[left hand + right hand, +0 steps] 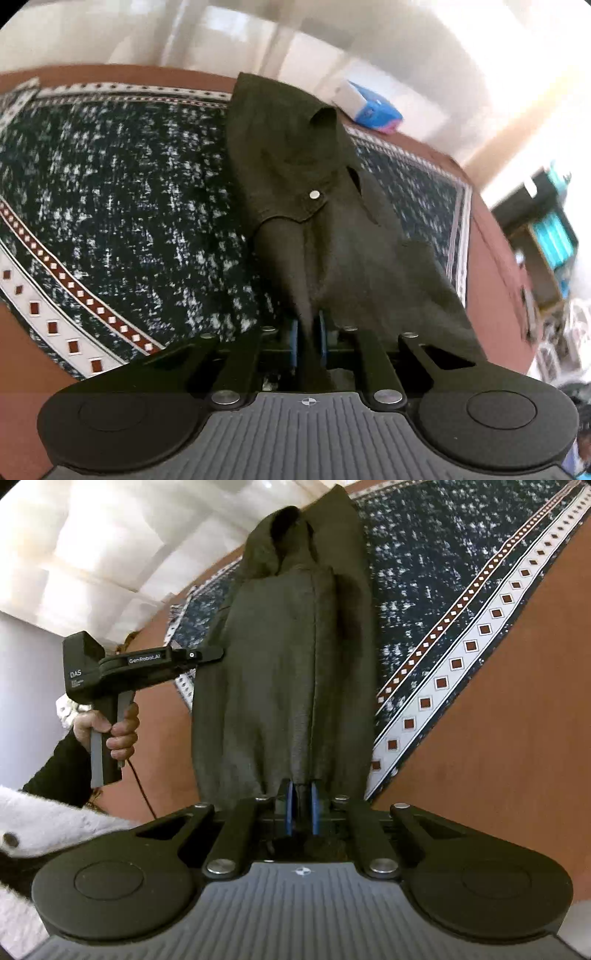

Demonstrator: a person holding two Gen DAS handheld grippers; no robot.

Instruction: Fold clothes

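Note:
A dark olive garment [295,155] with a silver snap button hangs lifted over the patterned cloth [110,192] on the brown table. My left gripper [307,325] is shut on a bunched edge of the garment. In the right wrist view the same garment [280,664] hangs stretched in front of me, and my right gripper [300,794] is shut on its near edge. The left gripper [210,653] shows at the left of that view, held by a hand, its tips at the garment's side edge.
The dark blue and white patterned cloth [443,572] has a border of brown diamonds and covers much of the brown table [498,738]. A blue and white packet [369,107] lies at the table's far edge. Shelves [546,236] stand at the right.

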